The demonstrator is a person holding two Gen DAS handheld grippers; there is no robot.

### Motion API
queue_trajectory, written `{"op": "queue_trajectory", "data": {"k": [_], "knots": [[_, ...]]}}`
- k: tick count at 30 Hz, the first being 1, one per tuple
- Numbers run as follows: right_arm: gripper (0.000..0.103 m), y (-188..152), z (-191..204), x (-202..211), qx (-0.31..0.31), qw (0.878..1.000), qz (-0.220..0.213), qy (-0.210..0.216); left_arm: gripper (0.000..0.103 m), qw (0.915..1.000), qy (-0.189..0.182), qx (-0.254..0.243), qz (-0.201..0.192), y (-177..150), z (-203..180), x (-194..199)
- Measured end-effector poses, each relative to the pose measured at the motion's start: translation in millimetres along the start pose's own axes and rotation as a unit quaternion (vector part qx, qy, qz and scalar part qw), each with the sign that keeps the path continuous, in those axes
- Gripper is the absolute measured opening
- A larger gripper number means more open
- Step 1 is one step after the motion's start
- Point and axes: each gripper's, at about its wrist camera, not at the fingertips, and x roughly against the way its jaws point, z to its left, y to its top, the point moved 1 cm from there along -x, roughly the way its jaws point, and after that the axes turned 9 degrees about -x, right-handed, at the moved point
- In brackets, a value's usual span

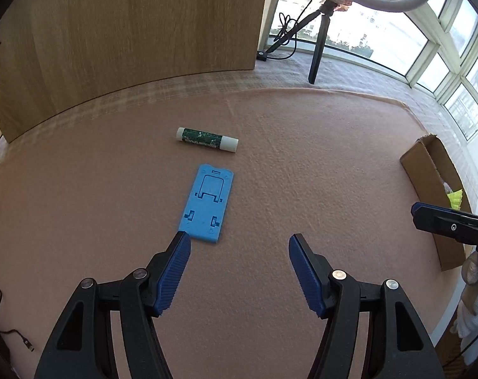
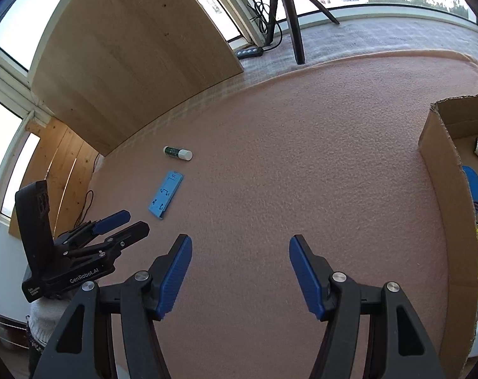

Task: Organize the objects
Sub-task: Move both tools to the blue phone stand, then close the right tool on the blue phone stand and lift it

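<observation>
Hovering over the mat, both grippers gaping wide and gripping nothing.

Left gripper [image 1: 239, 240] reaching low toward the blue stand [image 1: 206, 203], left fingertip just beside its near corner; lying flat on the pink mat [image 1: 317, 173], with the glue stick [image 1: 207, 139] resting just beyond, apart from it. Right gripper [image 2: 240, 241] hanging further back, well apart from both, beside the cardboard box [image 2: 450, 195] sitting at the right edge and holding yellow mesh and other items.
</observation>
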Motion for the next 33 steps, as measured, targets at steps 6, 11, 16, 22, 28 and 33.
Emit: {"op": "queue_trajectory", "data": {"k": [6, 11, 16, 22, 28, 33], "knots": [[0.06, 8.3, 26.9, -33.3, -0.008, 0.999, 0.029, 0.027, 0.068, 1.0, -0.008, 0.002, 0.004, 6.0, 29.2, -14.7], [0.051, 18.7, 47.7, -66.6, -0.014, 0.998, 0.057, 0.037, 0.068, 0.9997, -0.012, -0.015, 0.017, 7.7, 34.0, -30.2], [0.043, 28.0, 62.5, -103.2, -0.029, 0.995, 0.09, 0.044, 0.068, 0.9991, -0.026, -0.024, 0.023, 9.9, 33.9, -40.7], [0.037, 37.7, 75.2, -134.3, -0.042, 0.992, 0.111, 0.047, 0.068, 0.9984, -0.037, -0.033, 0.027, 12.6, 34.0, -52.3], [0.034, 42.0, 83.2, -155.2, -0.044, 0.99, 0.129, 0.043, 0.067, 0.9983, -0.048, -0.027, 0.02, 9.9, 37.5, -53.6], [0.033, 41.7, 91.1, -162.9, -0.032, 0.99, 0.134, 0.038, 0.054, 0.9977, -0.061, -0.025, 0.015, 10.2, 37.6, -54.0]]}}
